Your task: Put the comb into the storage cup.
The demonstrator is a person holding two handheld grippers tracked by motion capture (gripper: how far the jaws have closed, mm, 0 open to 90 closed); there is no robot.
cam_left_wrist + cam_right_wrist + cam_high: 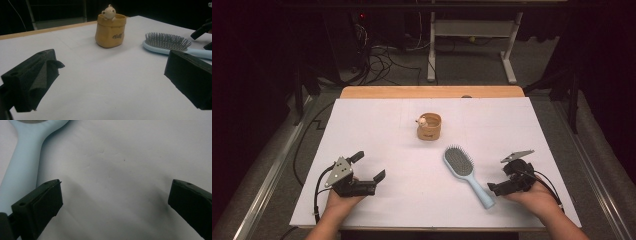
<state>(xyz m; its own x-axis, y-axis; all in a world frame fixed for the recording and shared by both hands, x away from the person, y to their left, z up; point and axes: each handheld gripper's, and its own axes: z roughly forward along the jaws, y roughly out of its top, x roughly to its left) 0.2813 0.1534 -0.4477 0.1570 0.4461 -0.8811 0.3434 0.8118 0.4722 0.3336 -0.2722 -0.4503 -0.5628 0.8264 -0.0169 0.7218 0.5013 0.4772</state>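
Here, a smooth pale-blue bristled hairbrush (464,172) beside the right hand-held gripper (501,174), both hand-held grippers' jaws wide apart.

Pale blue hairbrush (465,173) lies flat, bristles up.

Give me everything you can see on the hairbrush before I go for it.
The hairbrush is pale blue, plastic by its look, with an oval head of grey bristles facing up and a long flat handle. It lies flat on the white table, head toward the pot, handle end near the right gripper, whose jaws stand open. Nothing grips it.
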